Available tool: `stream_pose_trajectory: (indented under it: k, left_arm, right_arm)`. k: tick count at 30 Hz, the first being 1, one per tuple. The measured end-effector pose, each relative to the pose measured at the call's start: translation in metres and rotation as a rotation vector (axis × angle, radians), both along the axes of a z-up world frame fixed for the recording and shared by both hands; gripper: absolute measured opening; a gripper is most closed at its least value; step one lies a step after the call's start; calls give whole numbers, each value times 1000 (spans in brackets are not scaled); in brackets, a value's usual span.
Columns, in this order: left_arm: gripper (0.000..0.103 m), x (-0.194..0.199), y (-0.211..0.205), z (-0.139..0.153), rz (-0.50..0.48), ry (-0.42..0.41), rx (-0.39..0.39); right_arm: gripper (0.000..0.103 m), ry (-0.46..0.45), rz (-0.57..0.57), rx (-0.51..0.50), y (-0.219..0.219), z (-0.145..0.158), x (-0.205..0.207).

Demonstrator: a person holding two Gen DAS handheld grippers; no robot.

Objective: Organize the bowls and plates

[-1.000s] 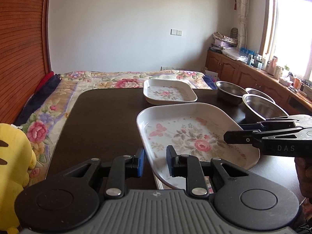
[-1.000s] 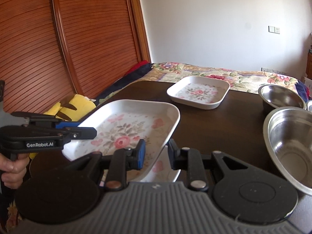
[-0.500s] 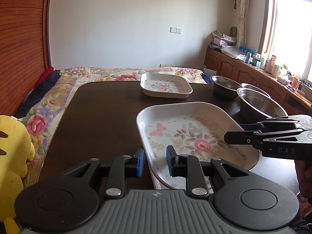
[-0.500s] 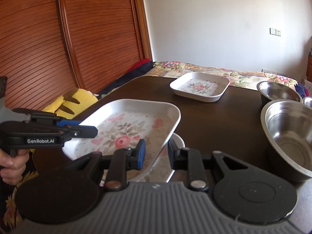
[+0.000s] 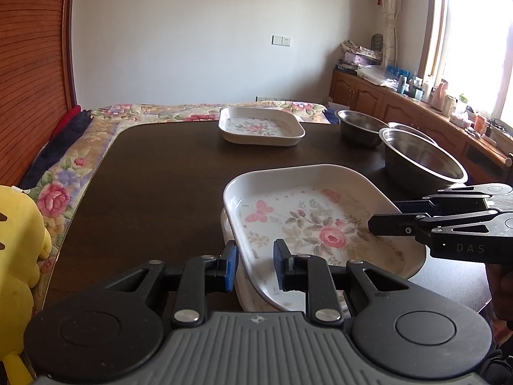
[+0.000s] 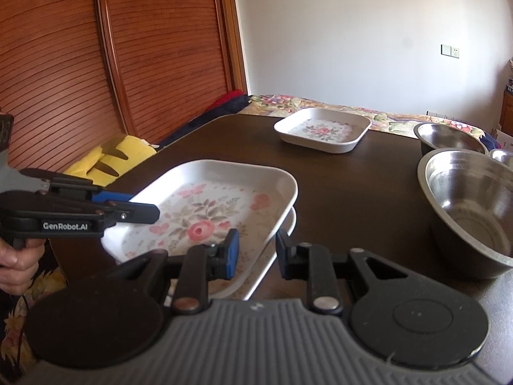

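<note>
A white rectangular floral plate (image 5: 307, 221) (image 6: 208, 211) is held between both grippers, just over a second like plate (image 5: 228, 224) (image 6: 290, 224) whose rim shows beneath it. My left gripper (image 5: 255, 266) is shut on the top plate's near left rim. On the opposite rim my right gripper (image 6: 256, 253) is shut, and it also shows in the left wrist view as the right gripper (image 5: 373, 224). The left gripper (image 6: 154, 213) likewise shows in the right wrist view. A third floral plate (image 5: 261, 126) (image 6: 322, 130) lies at the far end of the dark table (image 5: 160, 176).
A large steel bowl (image 5: 423, 160) (image 6: 471, 205) stands close to the plates on the right, with a smaller steel bowl (image 5: 359, 123) (image 6: 449, 138) behind it. A yellow plush toy (image 5: 16, 240) (image 6: 109, 157) sits off the table's left edge, on a floral bedspread (image 5: 61, 192).
Both grippers have come down with the floral plate, which now sits much closer over the plate beneath. Jaw gaps look unchanged.
</note>
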State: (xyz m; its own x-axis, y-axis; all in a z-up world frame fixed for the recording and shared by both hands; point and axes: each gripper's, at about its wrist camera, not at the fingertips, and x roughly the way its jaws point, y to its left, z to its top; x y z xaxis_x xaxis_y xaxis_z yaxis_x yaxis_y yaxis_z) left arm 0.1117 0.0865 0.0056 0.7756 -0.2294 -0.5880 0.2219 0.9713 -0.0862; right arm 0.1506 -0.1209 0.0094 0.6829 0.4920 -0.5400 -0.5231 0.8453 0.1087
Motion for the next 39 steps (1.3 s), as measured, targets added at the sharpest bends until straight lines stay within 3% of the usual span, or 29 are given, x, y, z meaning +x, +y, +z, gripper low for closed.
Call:
stream_pose_trajectory:
  k: [15, 21, 36, 39]
  left_arm:
    - [25, 2, -4, -2, -1, 0, 23]
    - [33, 2, -3, -4, 0, 4, 31]
    - [37, 2, 2, -1, 2, -18, 19]
    - [42, 4, 2, -1, 5, -21, 21]
  right_arm:
    - [27, 12, 6, -11, 1, -6, -1]
    - [29, 19, 13, -7, 1, -8, -2]
    - [30, -23, 1, 10, -4, 5, 1]
    - [30, -32, -8, 15, -5, 9, 5]
